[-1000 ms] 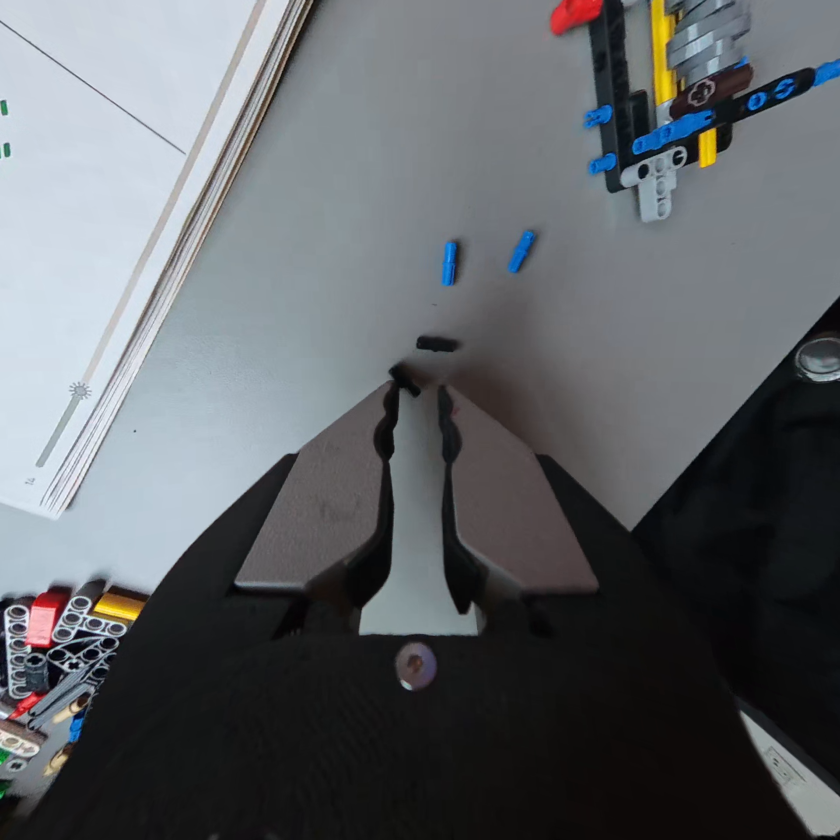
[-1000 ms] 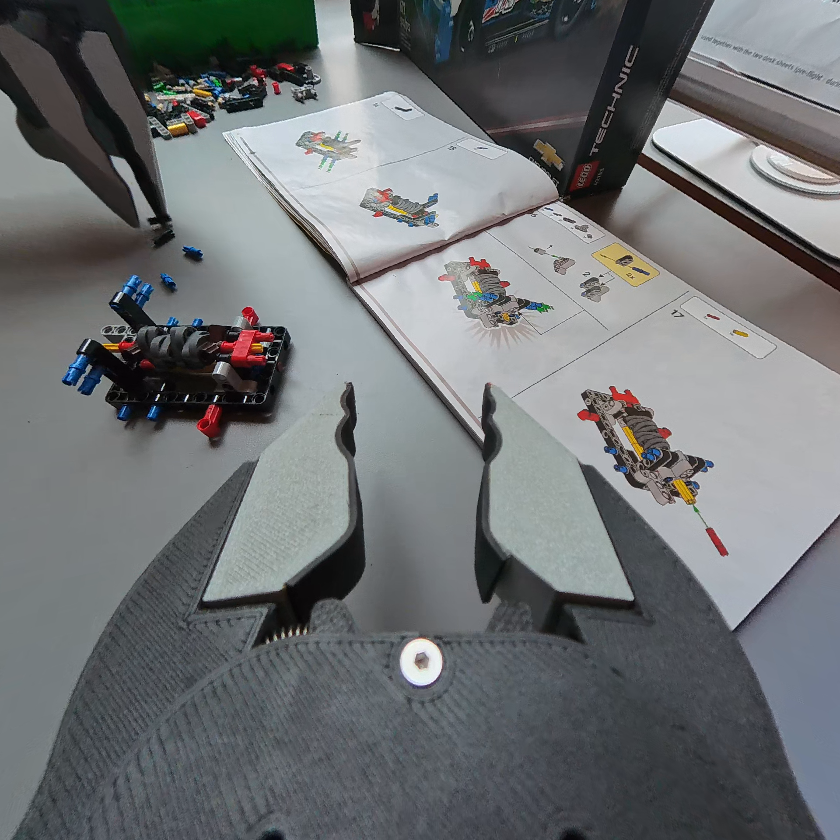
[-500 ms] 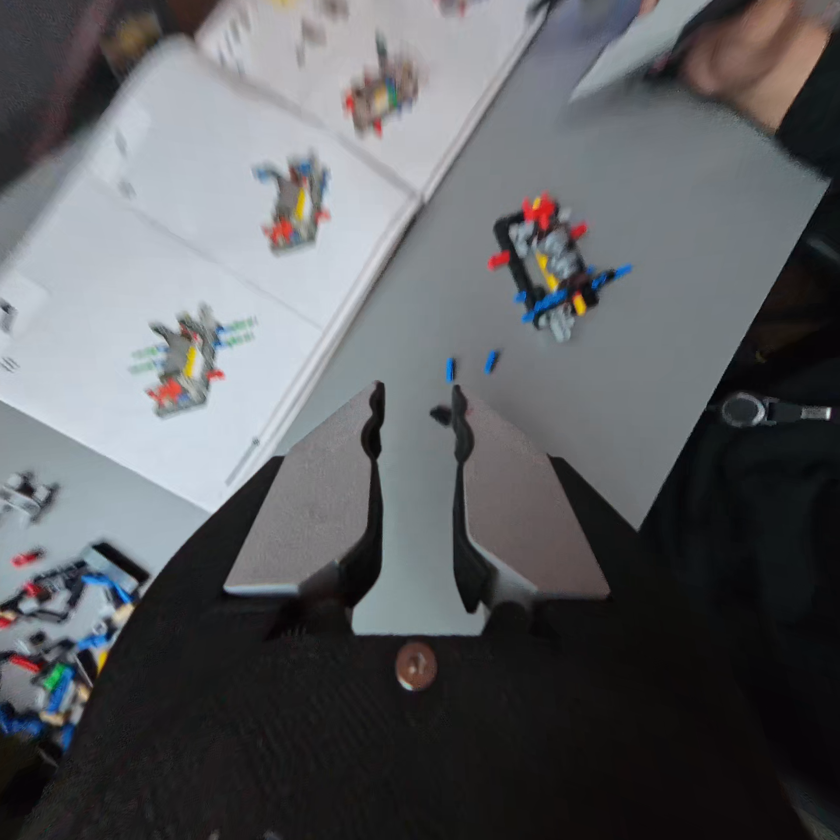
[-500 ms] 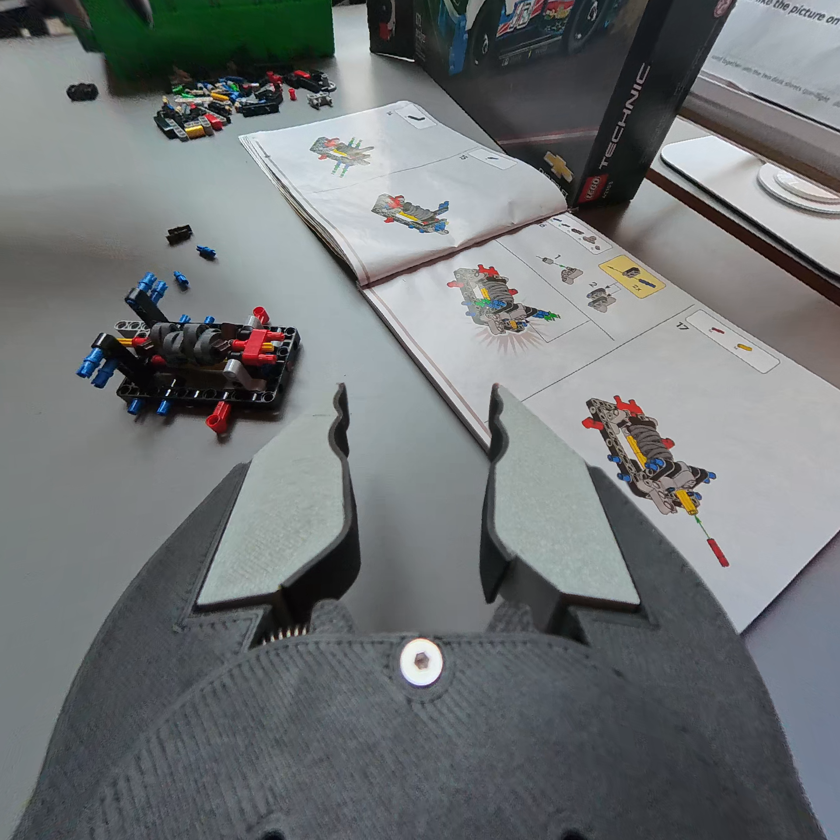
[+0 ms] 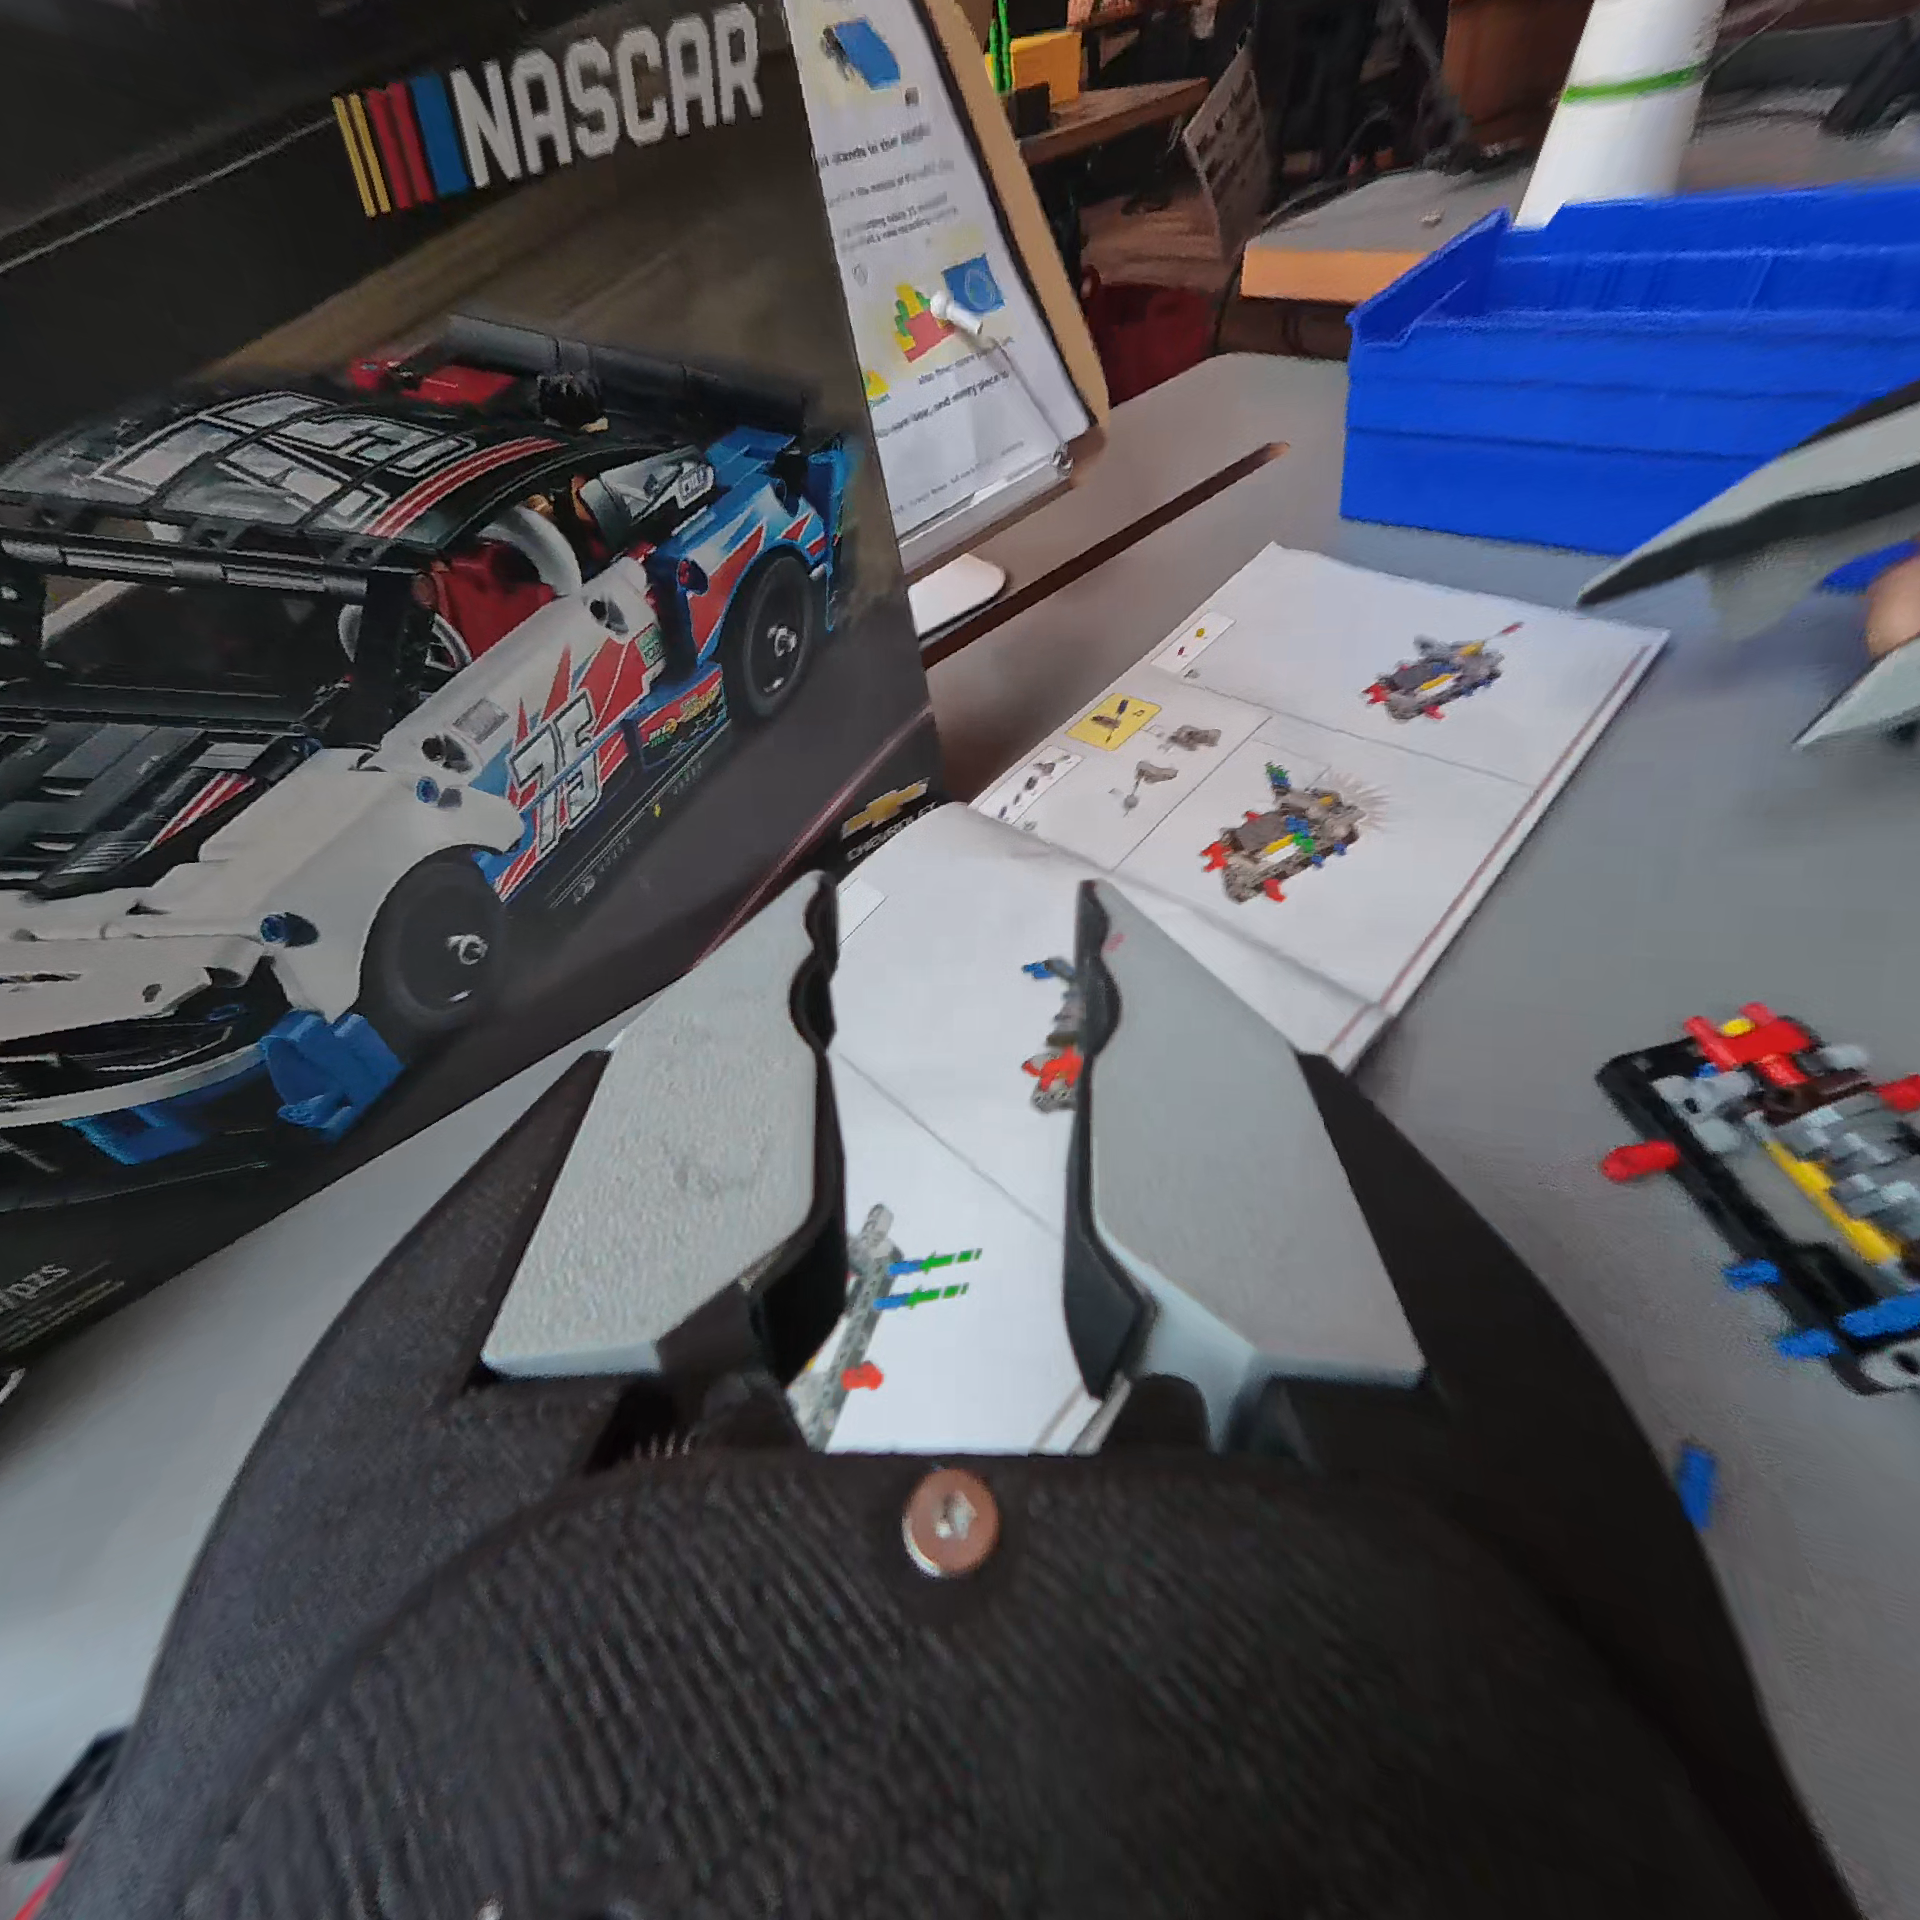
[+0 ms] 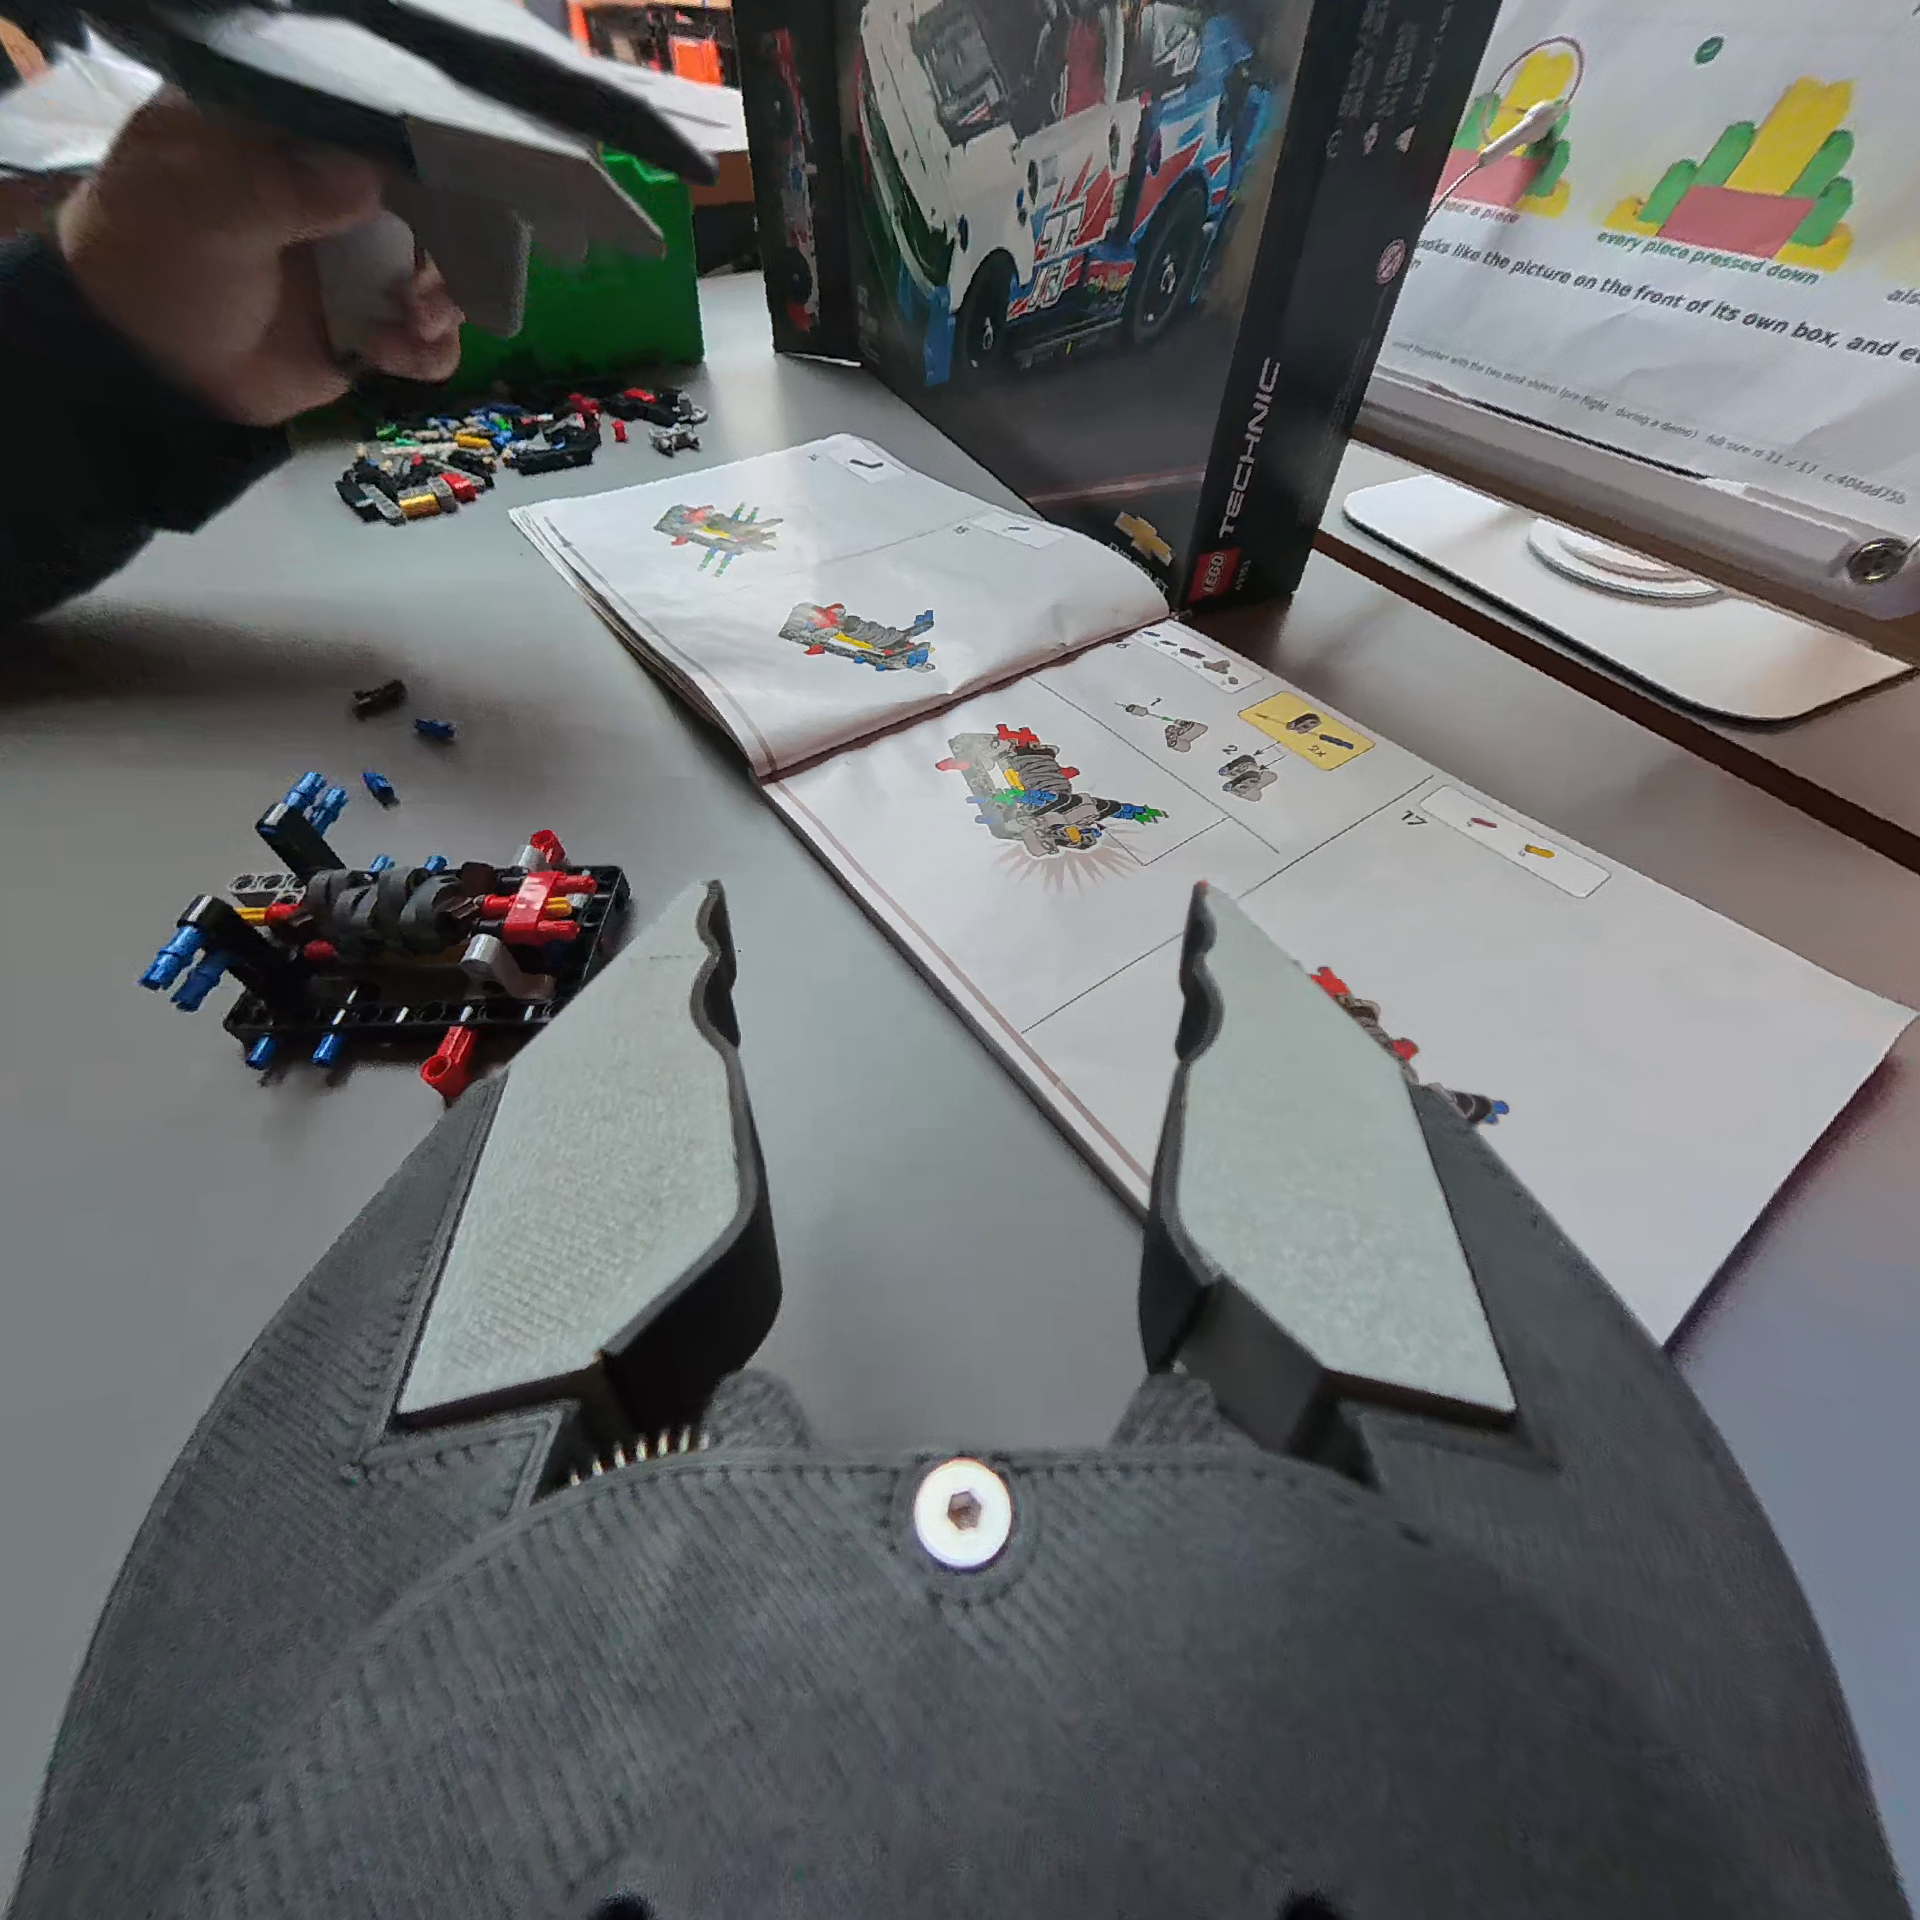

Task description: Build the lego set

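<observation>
The partly built black Lego frame (image 6: 395, 935) with grey, red, yellow and blue parts lies on the grey table (image 6: 260, 1299); it also shows in the left wrist view (image 5: 1766, 1174). A black pin (image 6: 377, 698) and two blue pins (image 6: 434, 729) lie beyond it. My left gripper (image 5: 954, 914) is open with nothing seen between its fingers, raised over the open instruction booklet (image 5: 1455, 790). In the right wrist view it (image 6: 468, 135) hangs high at the upper left, held by a hand (image 6: 239, 270). My right gripper (image 6: 956, 904) is wide open and empty, low over the table beside the booklet (image 6: 883, 582).
The tall Lego box (image 6: 1060, 260) stands behind the booklet. A pile of loose parts (image 6: 509, 447) lies before a green bin (image 6: 613, 281). A blue bin (image 5: 1621, 343) sits at the far right. A white sign stand (image 6: 1621, 582) is beside the box. Across from one pair of fingers to the other is roughly 25 cm. Between my left fingertips and the black pin (image 6: 377, 698) there is roughly 20 cm.
My left gripper has lifted off the table from the loose pins, swung to face the box and booklet, and its jaws have spread. My right gripper has opened wider.
</observation>
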